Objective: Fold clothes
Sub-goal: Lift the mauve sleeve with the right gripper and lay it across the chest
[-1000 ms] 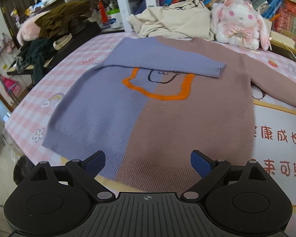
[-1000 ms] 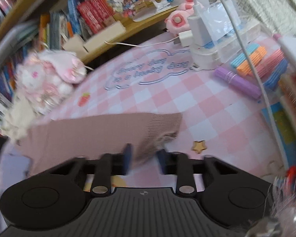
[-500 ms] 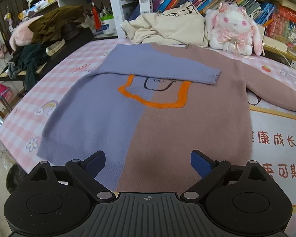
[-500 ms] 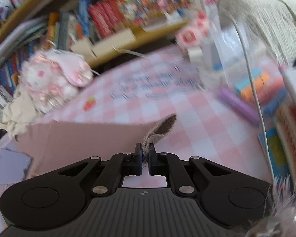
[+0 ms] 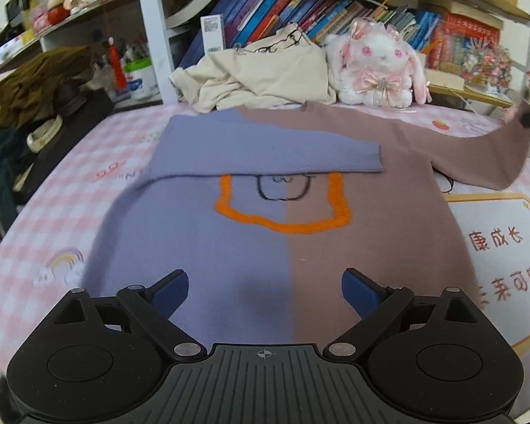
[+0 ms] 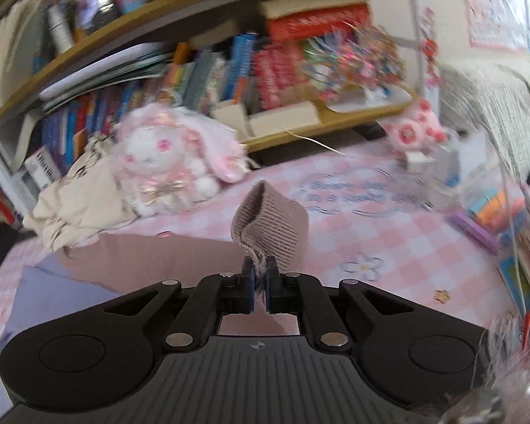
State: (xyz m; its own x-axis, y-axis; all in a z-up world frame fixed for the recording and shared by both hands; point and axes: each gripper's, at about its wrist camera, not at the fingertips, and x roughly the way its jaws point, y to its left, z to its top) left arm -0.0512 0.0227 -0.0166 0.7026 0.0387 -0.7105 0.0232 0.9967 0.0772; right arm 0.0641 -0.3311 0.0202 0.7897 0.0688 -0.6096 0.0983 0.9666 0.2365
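My right gripper (image 6: 259, 282) is pressed together on the ribbed cuff (image 6: 270, 224) of the brown sleeve (image 5: 477, 155), which is lifted off the table and slopes up toward the right edge of my left view. My left gripper (image 5: 264, 291) is spread wide and empty, hovering above the lower hem of the sweater (image 5: 265, 240).

The sweater lies flat and face up on the pink checked tablecloth (image 5: 35, 233), half lilac, half brown, with an orange outline on the chest. Its lilac sleeve (image 5: 265, 148) is folded across the upper chest, partly covering the outline.

Surroundings: a cream garment (image 5: 261, 77) lies crumpled at the far edge just behind the collar, with a white-and-pink plush rabbit (image 5: 378, 67) just beside it on the right. A dark heap of clothes (image 5: 35, 84) sits at the far left. A white printed mat (image 5: 505, 254) lies under the sweater's right side.

Nothing lies on the sweater's body between the raised sleeve and the chest.

Containers: the shelves (image 6: 180, 81) behind the table hold rows of books, upright and leaning; in the right view, small boxes and coloured items beyond the cuff are too blurred to identify.
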